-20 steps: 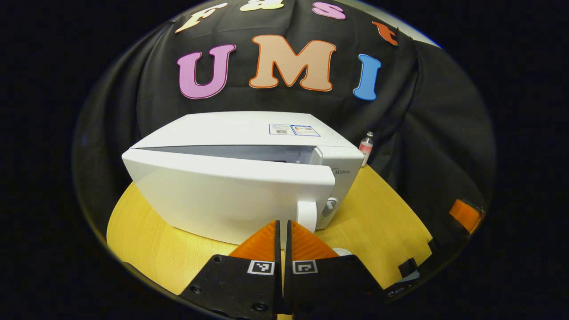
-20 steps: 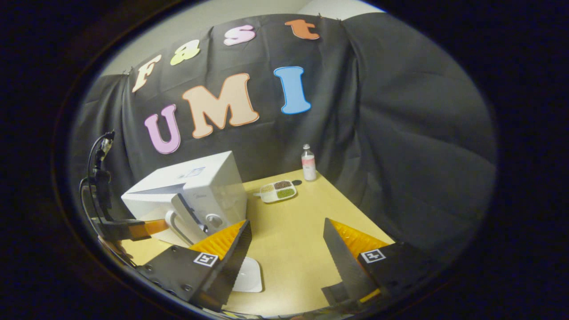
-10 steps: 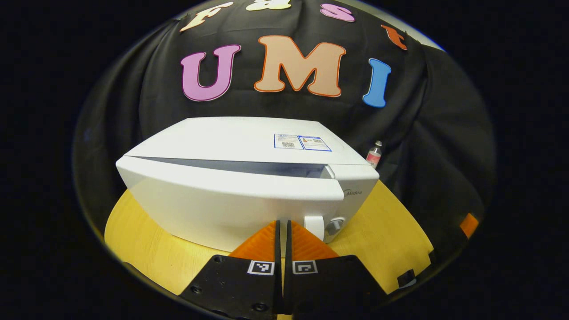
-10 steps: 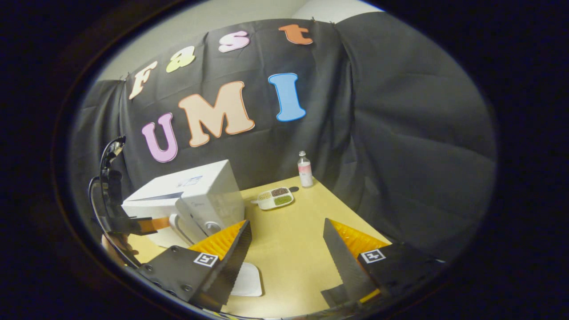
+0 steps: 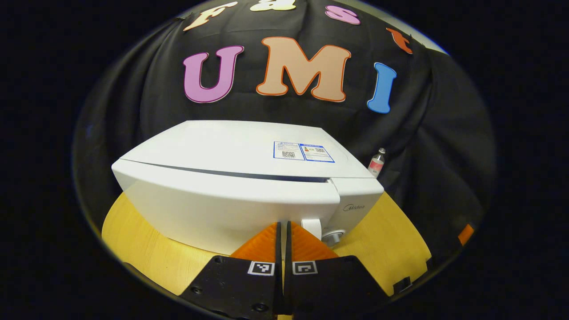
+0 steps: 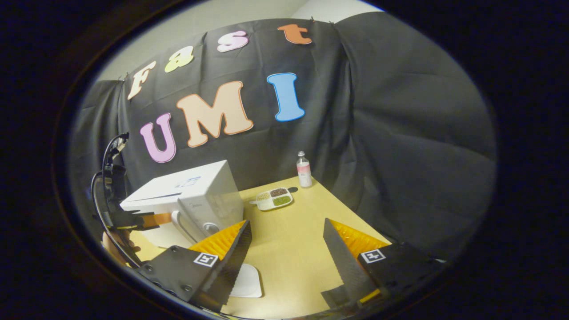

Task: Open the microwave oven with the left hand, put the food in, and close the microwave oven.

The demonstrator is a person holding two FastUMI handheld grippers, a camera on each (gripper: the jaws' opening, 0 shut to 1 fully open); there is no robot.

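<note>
Microwave at 12 o'clock on worktop, door nearly shut, thin seam showing
Left gripper closed, empty, tips against door front near handle
Push square until seam gone; don't shove oven back
Right gripper open, empty, idle
Food tray out on worktop at 12 o'clock, just right of oven; looks not loaded

Black screwed tongs bearing square markers

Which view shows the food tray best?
Right gripper view: the food tray lies in plain sight on the table, between the microwave and the bottle, its compartments visible. In the left gripper view the microwave stands where the tray would be.
</note>
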